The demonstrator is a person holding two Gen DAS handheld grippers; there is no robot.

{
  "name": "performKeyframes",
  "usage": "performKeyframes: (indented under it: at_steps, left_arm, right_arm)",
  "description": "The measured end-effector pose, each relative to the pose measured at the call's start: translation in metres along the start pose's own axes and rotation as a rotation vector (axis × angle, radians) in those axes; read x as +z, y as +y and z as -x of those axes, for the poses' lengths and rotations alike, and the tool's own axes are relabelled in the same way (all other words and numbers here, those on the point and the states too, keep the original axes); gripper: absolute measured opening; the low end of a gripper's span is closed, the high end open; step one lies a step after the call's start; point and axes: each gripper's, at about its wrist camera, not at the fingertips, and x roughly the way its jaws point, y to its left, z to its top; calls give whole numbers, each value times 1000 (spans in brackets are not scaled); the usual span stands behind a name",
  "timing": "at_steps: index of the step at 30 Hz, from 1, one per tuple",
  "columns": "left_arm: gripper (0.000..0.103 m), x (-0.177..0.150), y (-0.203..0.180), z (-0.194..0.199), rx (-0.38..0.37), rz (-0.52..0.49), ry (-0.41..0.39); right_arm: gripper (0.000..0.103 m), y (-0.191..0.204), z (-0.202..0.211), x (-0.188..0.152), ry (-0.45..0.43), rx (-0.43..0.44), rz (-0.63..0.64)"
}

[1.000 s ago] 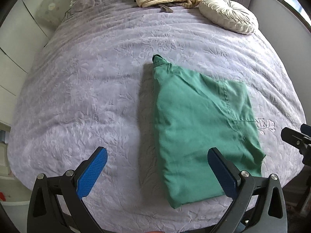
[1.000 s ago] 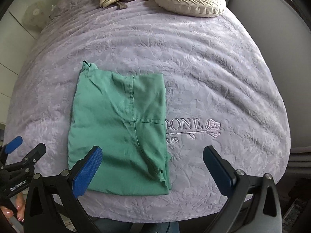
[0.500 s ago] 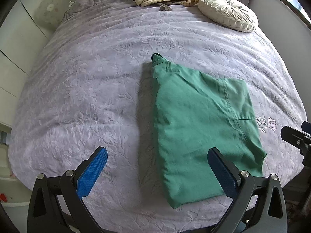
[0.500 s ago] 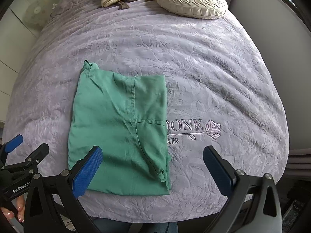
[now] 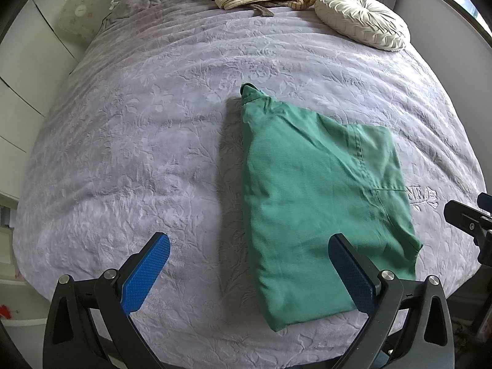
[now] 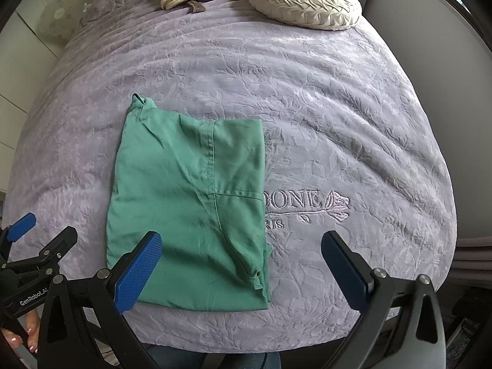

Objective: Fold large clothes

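Since the frame a second back, almost nothing has moved: both views creep slightly and the garment (image 5: 319, 203) keeps its place and shape on the bed (image 5: 147, 141). Left gripper (image 5: 249, 272) is spread wide, nothing between its pads; right gripper (image 6: 241, 269) likewise, empty. Both hover over the near edge of the bed, clear of the cloth. The garment, green, lies flat as a folded oblong, long axis running 6 to 12 o'clock, with a small bunched tip at its far left corner. In the left view it sits at 1 to 3 o'clock of the gripper, the right pad overlapping its near edge in the picture. In the right view it sits at 10 to 12 o'clock, under the left pad. Judgement: lengthwise folds look done; the step in hand is a pause before the closing cross-fold. The next move likely calls for each gripper to pinch one near corner through all layers, lift, and carry it toward 12 o'clock. The loose flap at the near right corner may slip out.
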Motion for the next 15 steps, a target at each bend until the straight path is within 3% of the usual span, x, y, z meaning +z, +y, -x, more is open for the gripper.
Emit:
performKeyframes:
  at_steps: [15]
  left_arm:
    - [103, -1, -3, 0, 1, 5, 0]
  right_arm:
    - [103, -1, -1, 0, 2, 0, 4]
